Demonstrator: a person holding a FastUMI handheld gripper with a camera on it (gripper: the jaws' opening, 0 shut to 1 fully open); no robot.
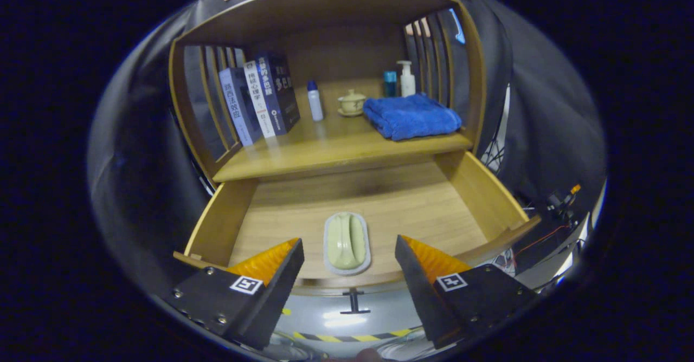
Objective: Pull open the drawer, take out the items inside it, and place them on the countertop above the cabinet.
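Now drawer (477,188) open; gripper (349,253) fingers spread wide, empty. Soap dish (347,243) lies on drawer floor, just ahead, between fingers. You likely need to descend, close on dish, lift to countertop (325,150).

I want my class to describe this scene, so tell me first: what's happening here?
A person is working a hand-held gripper at a wooden cabinet. The drawer is already pulled open, and a pale green soap in its dish lies inside, between and just ahead of the open fingers, not yet gripped. On the countertop above sit books, bottles, a small lidded cup and a folded blue towel.
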